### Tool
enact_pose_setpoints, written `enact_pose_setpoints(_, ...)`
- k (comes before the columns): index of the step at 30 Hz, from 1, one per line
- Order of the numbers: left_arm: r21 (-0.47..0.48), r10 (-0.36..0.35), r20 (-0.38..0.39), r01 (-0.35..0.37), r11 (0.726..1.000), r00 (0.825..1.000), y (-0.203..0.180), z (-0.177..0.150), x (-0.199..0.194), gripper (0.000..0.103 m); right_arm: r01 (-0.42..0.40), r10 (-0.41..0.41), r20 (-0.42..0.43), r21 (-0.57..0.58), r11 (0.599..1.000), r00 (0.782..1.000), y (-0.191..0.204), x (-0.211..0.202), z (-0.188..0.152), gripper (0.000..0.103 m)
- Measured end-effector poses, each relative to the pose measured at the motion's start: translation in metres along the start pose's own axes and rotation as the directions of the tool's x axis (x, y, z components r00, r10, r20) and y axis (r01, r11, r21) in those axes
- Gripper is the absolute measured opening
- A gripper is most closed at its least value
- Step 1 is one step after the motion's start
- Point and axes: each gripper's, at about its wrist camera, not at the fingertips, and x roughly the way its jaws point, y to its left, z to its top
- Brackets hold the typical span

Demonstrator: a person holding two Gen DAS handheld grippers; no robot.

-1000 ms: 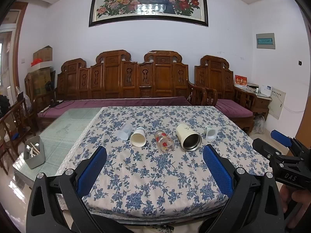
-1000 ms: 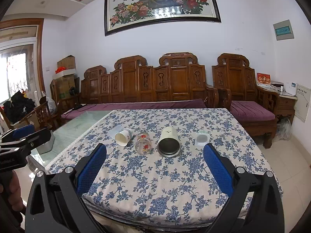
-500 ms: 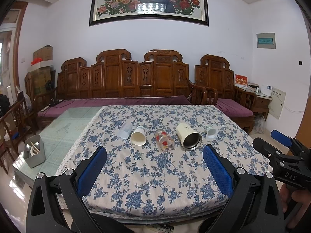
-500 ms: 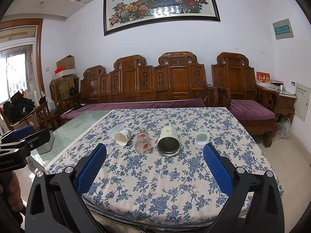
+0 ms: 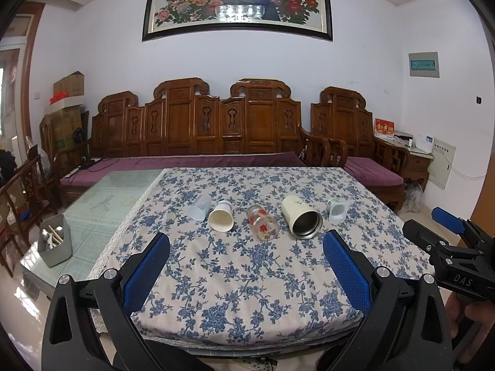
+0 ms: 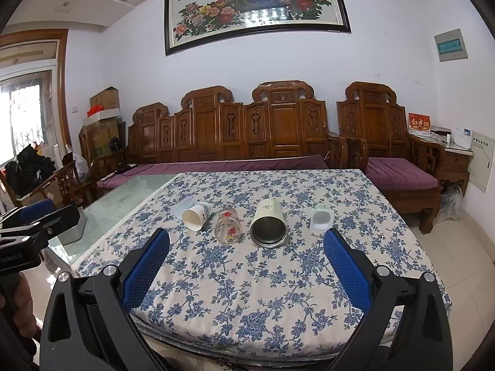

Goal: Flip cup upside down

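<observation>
Cups lie on their sides in a row mid-worktop: cream steel-lined tumbler (image 5: 300,220), flower-printed glass (image 5: 263,226), white paper cup (image 5: 221,219). Left gripper (image 5: 246,275) and right gripper (image 6: 246,273) hover short of them, jaws spread, empty.

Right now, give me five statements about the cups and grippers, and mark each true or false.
1. Five cups lie in a row on the tablecloth. True.
2. The steel-lined tumbler stands upright. False: it lies on its side, mouth toward the cameras.
3. The left gripper grips the paper cup. False: its jaws are open and hold nothing, short of the row.
4. The flowered glass lies between the paper cup and the tumbler. True.
5. The right gripper is shut. False: it is open, with nothing between its fingers.
</observation>
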Motion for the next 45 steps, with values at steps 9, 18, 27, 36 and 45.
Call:
enact_pose_setpoints(9, -0.001, -0.002, 0.0, 0.002, 1.0, 1.0, 0.001, -0.001, 0.002, 0.095, 0.0, 0.0, -0.001, 0.0, 1.0, 1.0, 0.0, 0.0, 0.0, 0.1)
enact_pose_setpoints(18, -0.002, -0.004, 0.005, 0.004, 1.0, 1.0, 0.001, 0.001, 0.003, 0.095, -0.003, 0.003, 0.003, -0.002, 1.0, 1.0, 0.002, 0.0, -0.001, 0.1)
enact_pose_setpoints(27, -0.003, -0.007, 0.008, 0.007, 1.0, 1.0, 0.0, 0.004, 0.0, 0.095, -0.006, 0.006, 0.001, -0.002, 1.0, 1.0, 0.003, 0.0, -0.001, 0.1)
enact_pose_setpoints(36, -0.006, -0.008, -0.008, 0.008, 1.0, 1.0, 0.001, 0.0, 0.005, 0.095, -0.007, 0.007, -0.011, 0.001, 1.0, 1.0, 0.0, 0.004, -0.004, 0.1)
enact_pose_setpoints(45, 0.008, -0.035, -0.083, 0.036, 0.999, 0.996, 0.012, -0.007, 0.043, 0.095, -0.025, 0.024, -0.069, -0.013, 1.0, 0.997, -0.004, 0.041, -0.012, 0.1)
